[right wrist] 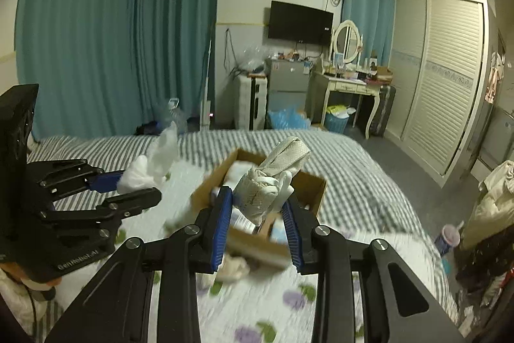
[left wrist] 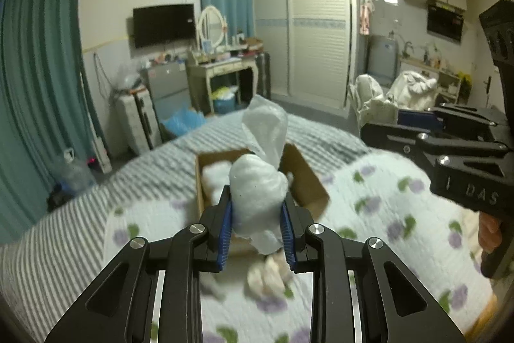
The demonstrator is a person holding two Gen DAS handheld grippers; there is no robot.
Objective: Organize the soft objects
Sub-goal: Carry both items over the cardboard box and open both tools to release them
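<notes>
My left gripper [left wrist: 257, 211] is shut on a white bag of soft stuffing [left wrist: 258, 192], whose loose plastic top sticks up above the fingers. The same bag [right wrist: 141, 172] shows at the left of the right wrist view, pinched by the left gripper [right wrist: 128, 185]. My right gripper [right wrist: 257, 208] is shut on a white bundle of folded soft fabric [right wrist: 273, 179]. Both loads hang above an open cardboard box [left wrist: 305, 179] [right wrist: 314, 185] that lies on the bed and holds other white soft items. In the left wrist view, the right gripper [left wrist: 398, 121] reaches in from the right.
The box sits on a flower-print quilt [left wrist: 385, 189] over a grey striped bedsheet [right wrist: 353, 160]. A crumpled pale cloth [left wrist: 270, 275] [right wrist: 234, 267] lies on the quilt near the box. Beyond the bed stand a dresser with mirror [right wrist: 345, 79], a wardrobe [right wrist: 443, 76] and teal curtains [right wrist: 96, 38].
</notes>
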